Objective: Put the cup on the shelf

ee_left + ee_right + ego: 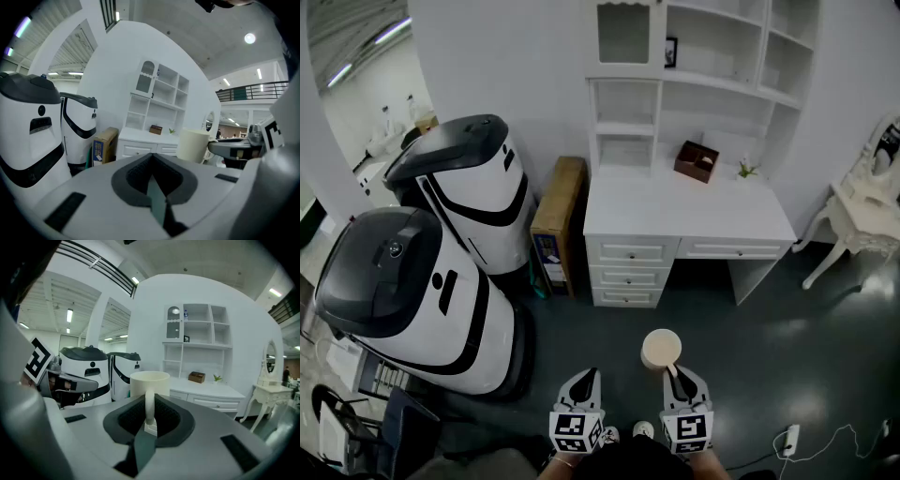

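Observation:
A cream cup [661,349] hangs upright above the dark floor, a step short of the white desk [684,204]. My right gripper [673,371] is shut on the cup's handle [149,404], with the cup's body [149,384] standing just beyond the jaws. The left gripper [585,380] is beside it on the left, shut and empty; from its own view the cup [192,146] shows to the right. The white shelf unit [698,70] rises over the desk, its open compartments mostly bare.
Two large white-and-black machines [422,281] stand at the left. A cardboard box [556,208] leans beside the desk. A small brown box [696,160] and a little plant [747,170] sit on the desk top. A white dressing table [862,211] stands at the right; a power strip [787,439] lies on the floor.

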A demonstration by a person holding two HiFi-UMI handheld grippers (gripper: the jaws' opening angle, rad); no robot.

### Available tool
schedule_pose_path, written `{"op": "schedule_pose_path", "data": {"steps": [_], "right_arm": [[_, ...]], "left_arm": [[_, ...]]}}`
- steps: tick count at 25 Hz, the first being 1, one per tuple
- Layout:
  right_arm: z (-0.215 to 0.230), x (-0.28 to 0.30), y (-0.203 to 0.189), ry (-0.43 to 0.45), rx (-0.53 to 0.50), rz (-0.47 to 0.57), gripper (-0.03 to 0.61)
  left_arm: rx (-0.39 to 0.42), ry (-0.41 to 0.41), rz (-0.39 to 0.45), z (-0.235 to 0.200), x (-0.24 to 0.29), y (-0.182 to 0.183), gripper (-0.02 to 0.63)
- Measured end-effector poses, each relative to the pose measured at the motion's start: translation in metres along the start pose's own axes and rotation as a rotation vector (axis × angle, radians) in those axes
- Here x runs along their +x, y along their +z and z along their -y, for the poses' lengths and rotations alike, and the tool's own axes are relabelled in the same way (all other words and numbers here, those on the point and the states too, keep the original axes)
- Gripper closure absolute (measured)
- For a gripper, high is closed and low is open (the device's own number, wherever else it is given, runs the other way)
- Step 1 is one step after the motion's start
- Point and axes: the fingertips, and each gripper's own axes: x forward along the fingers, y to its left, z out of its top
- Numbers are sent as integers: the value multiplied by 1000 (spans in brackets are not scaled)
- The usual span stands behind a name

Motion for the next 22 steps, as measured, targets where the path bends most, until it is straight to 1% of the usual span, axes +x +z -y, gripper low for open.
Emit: {"op": "schedule_pose_path", "data": {"steps": [4, 7, 12, 16, 19, 20, 22], "right_arm": [[-9, -10, -7, 22, -11, -12, 528], [-9, -15, -11, 18, -10, -11, 528], [-8, -21, -1, 35, -10, 34, 526], [-10, -26, 8, 47, -30, 63, 525], [-10, -29, 12, 49, -42, 89, 525], [-10, -29, 13, 48, -46, 92, 525], [-10, -29, 14, 44, -51, 93, 525]], "left_arm": [[-1, -13, 21, 5, -12, 3, 609], [0, -25, 25, 10, -17, 1, 609], [7, -29, 38, 19, -23, 1, 609], [-2, -31, 59, 21, -26, 3, 609], [-3, -52, 69, 24, -28, 3, 606], [-2, -61, 69, 24, -29, 2, 580], [0, -70, 68, 23, -29, 2, 504]]}}
